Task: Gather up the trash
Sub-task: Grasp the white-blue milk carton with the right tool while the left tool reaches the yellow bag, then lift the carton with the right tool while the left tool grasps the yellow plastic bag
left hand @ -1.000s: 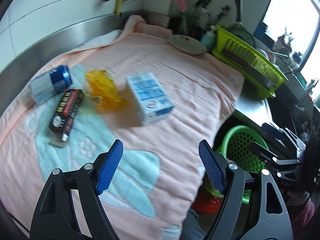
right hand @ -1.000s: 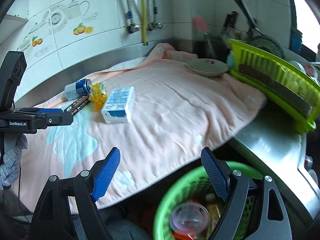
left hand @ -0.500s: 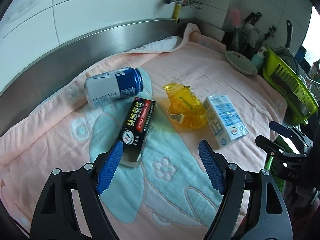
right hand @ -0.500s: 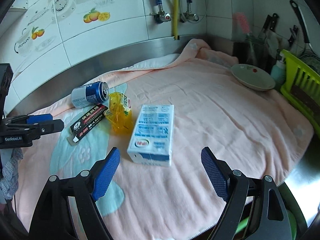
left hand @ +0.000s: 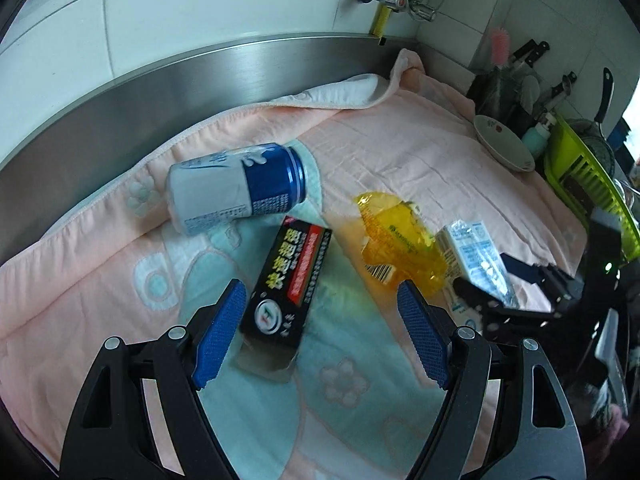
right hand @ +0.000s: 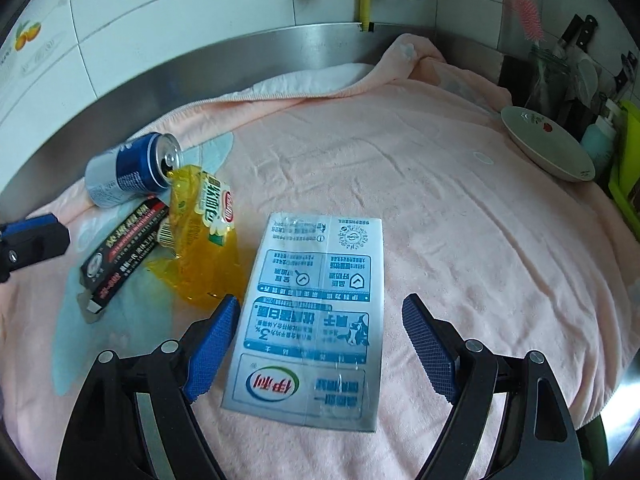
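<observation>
Both tools spread wide: left tool [left hand: 320,320] over black box [left hand: 289,282], right tool [right hand: 316,338] over white-blue milk carton [right hand: 312,320].

On the towel [right hand: 460,220]: one can [right hand: 128,170], one black box [right hand: 122,250], one yellow wrapper [right hand: 200,236], one milk carton [right hand: 312,320]. One plate [right hand: 546,142]. Two grippers, left [left hand: 322,326] and right [right hand: 320,340].
</observation>
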`<state>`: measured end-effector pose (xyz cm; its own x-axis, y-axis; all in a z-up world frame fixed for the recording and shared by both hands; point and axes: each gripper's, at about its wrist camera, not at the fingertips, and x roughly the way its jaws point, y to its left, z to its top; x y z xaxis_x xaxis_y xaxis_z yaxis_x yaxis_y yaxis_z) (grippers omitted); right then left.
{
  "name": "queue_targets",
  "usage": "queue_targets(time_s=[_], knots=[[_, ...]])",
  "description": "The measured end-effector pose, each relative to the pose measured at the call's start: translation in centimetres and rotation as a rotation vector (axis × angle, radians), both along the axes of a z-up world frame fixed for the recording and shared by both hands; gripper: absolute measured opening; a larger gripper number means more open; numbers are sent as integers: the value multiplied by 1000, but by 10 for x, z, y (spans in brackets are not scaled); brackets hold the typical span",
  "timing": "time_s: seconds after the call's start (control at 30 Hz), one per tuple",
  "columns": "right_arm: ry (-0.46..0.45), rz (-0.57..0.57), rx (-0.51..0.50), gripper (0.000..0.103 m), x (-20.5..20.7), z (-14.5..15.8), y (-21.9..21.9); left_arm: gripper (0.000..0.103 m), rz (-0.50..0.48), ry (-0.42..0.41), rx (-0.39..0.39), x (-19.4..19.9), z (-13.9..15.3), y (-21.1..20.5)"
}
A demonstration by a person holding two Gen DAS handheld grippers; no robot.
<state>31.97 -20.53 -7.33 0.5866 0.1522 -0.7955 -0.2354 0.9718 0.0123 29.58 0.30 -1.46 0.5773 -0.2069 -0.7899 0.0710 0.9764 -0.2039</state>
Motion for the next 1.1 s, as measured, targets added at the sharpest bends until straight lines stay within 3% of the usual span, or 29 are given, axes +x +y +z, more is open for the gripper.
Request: queue_targets(time_s=[0.2, 0.37, 0.43, 0.77, 1.1], knots=[[17, 0, 24, 64, -3, -6, -2, 77, 11, 26, -36, 27, -4, -17], [-21, 0, 49, 63, -20, 6, -13, 79, 14, 62, -83, 48, -14, -29], [-38, -3, 64, 63, -30, 12, -19, 82, 20, 64, -78, 56, -17, -35], [-125, -30, 100, 63, -84, 38, -63, 81, 15, 77, -26, 81, -36, -62], [-153, -126, 125, 63, -137, 40, -107, 51, -26, 111, -45, 83, -51, -74]])
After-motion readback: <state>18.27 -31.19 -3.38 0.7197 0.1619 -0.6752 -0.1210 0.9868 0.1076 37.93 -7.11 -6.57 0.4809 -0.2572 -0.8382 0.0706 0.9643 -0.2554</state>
